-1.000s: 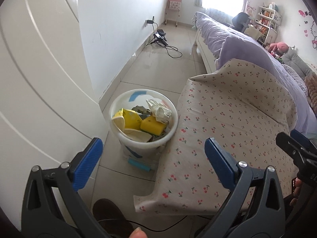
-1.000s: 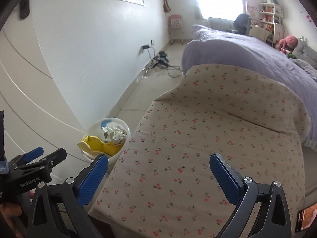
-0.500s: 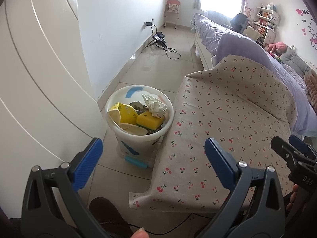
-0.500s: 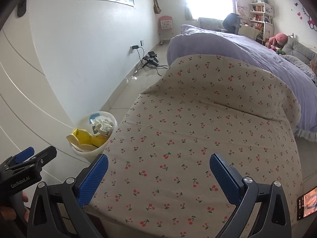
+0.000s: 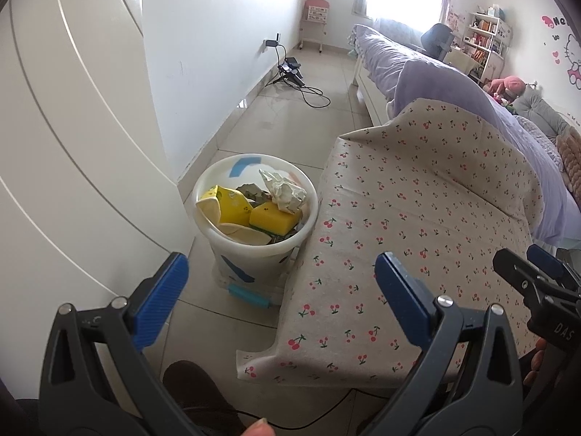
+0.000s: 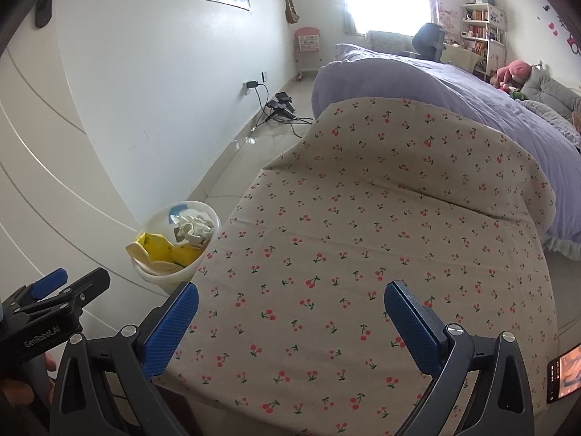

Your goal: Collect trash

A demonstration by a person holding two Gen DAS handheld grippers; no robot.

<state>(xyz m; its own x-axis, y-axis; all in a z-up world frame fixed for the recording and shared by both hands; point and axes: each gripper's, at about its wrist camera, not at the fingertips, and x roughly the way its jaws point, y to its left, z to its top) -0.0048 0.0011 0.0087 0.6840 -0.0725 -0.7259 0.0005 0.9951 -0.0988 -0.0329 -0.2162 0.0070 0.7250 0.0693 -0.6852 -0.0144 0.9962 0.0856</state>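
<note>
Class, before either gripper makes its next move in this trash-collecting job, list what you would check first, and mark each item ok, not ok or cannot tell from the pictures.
1. Left gripper open and holding nothing: ok.
2. Right gripper open and holding nothing: ok.
3. Trash bin upright on the floor beside the cherry-print cloth: ok.
4. Room left in the bin: not ok; the yellow sponge and crumpled paper reach about rim height.
5. Trash left on the cloth: cannot tell; none shows, but its far part is hidden.
6. The two grippers apart from each other: ok.
</note>
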